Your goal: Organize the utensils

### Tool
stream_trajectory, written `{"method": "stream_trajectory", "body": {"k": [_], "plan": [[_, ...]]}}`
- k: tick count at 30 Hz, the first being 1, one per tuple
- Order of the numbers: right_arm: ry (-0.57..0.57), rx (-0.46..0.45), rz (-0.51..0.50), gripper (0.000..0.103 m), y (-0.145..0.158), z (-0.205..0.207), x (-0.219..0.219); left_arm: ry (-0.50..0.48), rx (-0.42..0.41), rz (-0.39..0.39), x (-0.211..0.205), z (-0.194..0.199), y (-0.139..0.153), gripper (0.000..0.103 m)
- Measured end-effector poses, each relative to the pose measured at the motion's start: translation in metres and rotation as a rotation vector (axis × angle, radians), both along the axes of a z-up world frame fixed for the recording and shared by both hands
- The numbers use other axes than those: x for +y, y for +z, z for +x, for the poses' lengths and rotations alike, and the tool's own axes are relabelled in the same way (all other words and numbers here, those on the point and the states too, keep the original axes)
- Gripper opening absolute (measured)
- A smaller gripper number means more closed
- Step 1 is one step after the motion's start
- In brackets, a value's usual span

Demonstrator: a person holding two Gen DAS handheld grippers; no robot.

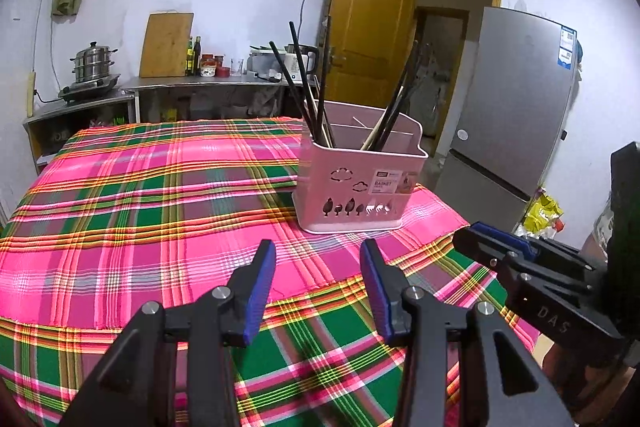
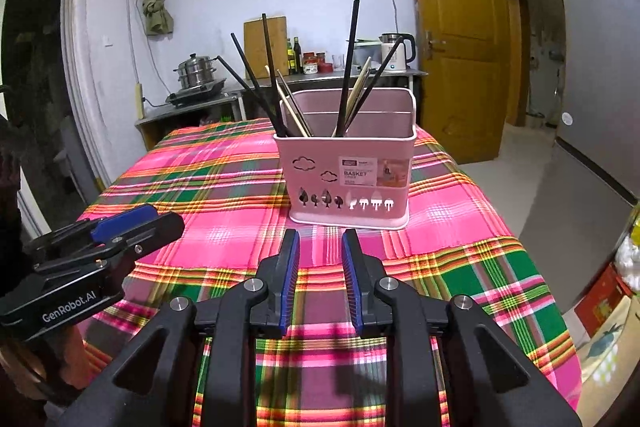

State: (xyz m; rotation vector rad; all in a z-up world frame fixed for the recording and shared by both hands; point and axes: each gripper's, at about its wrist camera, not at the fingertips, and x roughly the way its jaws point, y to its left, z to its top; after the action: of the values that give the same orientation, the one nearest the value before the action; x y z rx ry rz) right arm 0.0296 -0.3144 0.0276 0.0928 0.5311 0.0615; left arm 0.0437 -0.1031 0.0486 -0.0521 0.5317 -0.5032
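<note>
The pink basket (image 2: 348,179) of chopsticks (image 2: 347,75) stands on the surface just ahead of the right claw (image 2: 320,251); both it and the left claw (image 1: 318,259) are spread, empty.

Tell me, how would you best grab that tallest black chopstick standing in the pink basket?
Grip the tall black chopstick on its bare upper shaft, coming from above the pink plastic basket. It stands nearly upright, its top clear of the neighbouring sticks, while its lower end is hidden inside. The open right gripper faces it.
</note>
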Motion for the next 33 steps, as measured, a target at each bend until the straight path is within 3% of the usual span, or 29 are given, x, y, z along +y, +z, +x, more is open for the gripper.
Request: {"method": "stream_trajectory", "body": {"k": [33], "plan": [[-0.013,0.004,-0.014,0.022,-0.0016,-0.0032,0.0043,0.019,-0.006,-0.004,-0.002,-0.0034,-0.0025,0.055]]}}
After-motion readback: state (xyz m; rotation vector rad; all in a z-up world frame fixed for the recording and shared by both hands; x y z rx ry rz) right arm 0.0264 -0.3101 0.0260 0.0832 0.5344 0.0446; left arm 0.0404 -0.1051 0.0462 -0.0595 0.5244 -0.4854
